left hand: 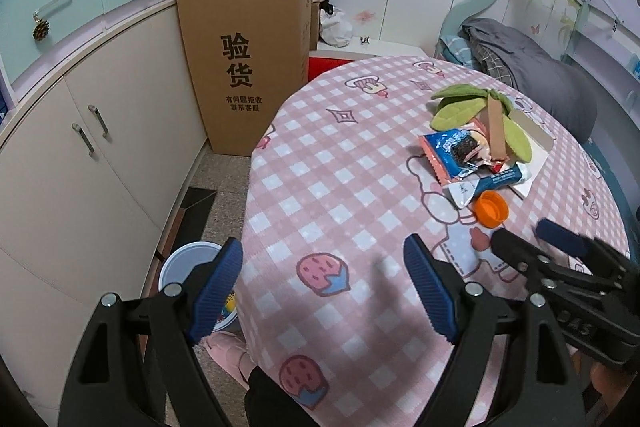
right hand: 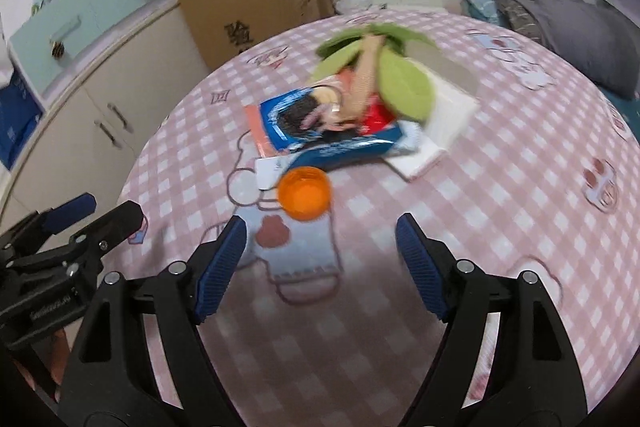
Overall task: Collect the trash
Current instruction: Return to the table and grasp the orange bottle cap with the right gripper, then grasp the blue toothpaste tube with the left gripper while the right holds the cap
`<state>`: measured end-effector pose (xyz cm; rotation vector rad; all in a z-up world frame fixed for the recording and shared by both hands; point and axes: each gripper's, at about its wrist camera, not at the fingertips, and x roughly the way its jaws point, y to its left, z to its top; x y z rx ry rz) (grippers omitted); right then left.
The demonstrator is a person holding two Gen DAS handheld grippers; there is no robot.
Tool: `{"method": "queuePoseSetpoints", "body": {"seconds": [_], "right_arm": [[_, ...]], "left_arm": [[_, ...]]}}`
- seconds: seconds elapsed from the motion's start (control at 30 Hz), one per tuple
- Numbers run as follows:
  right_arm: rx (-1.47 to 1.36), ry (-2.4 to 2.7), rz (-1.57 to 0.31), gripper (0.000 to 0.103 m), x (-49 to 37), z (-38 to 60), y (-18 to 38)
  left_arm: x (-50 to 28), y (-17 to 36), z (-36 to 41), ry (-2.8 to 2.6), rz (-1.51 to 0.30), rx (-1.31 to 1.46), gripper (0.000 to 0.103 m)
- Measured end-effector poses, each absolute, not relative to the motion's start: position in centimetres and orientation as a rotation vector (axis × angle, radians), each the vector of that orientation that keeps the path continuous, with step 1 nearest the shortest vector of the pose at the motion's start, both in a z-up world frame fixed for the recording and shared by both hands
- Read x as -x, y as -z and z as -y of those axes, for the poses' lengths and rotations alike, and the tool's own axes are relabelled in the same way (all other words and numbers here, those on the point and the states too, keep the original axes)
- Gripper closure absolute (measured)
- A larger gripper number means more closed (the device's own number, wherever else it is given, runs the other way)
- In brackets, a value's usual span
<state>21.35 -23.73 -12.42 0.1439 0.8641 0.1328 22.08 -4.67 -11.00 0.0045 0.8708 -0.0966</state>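
Trash lies in a heap on the pink checked tablecloth (left hand: 340,195): an orange bottle cap (left hand: 491,213), a blue cookie wrapper (left hand: 454,147) and a blue and white packet (left hand: 494,181). The cap (right hand: 305,192), cookie wrapper (right hand: 288,123) and packet (right hand: 352,147) also show, blurred, in the right wrist view. My left gripper (left hand: 322,291) is open and empty over the table's near left edge. My right gripper (right hand: 320,263) is open and empty, just short of the cap; it also shows in the left wrist view (left hand: 528,239).
A green plush toy (left hand: 480,107) lies on the wrappers, over a white pad (left hand: 532,163). A white bin (left hand: 188,267) stands on the floor left of the table. A tall cardboard box (left hand: 244,59), cabinets (left hand: 80,163) and a bed (left hand: 532,63) surround the table.
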Motion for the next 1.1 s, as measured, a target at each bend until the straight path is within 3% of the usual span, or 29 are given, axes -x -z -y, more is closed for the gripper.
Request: {"method": "queuePoseSetpoints", "body": {"seconds": [0.03,0.1,0.13,0.63,1.03,1.1], "right_arm": [[-0.131,-0.134,-0.864,0.030,-21.7,23.4,12.4],[-0.092,-0.131,-0.870,0.050,-22.4,23.0,12.4],[-0.058,-0.116,-0.870,0.074,-22.5,22.8,12.4],[-0.185,-0.010,-0.853,0.074,-20.2,32.5,12.6],[-0.187,-0.013,-0.852,0.074,-20.0,32.7,12.7],[-0.184,-0.011,-0.852,0.074,-20.0,32.7,12.7]], "left_arm": [[-22.2,11.0,4.6,0.096,-0.871,-0.008,0.022],[-22.3,10.9,4.5,0.098,-0.868,-0.014,0.022],[-22.4,10.8,4.6,0.102,-0.867,-0.020,0.022],[-24.0,11.6,15.3,0.327,-0.834,-0.303,0.022],[-26.5,12.6,21.0,0.333,-0.814,-0.509,0.022],[-26.6,12.5,21.0,0.353,-0.817,-0.492,0.027]]}}
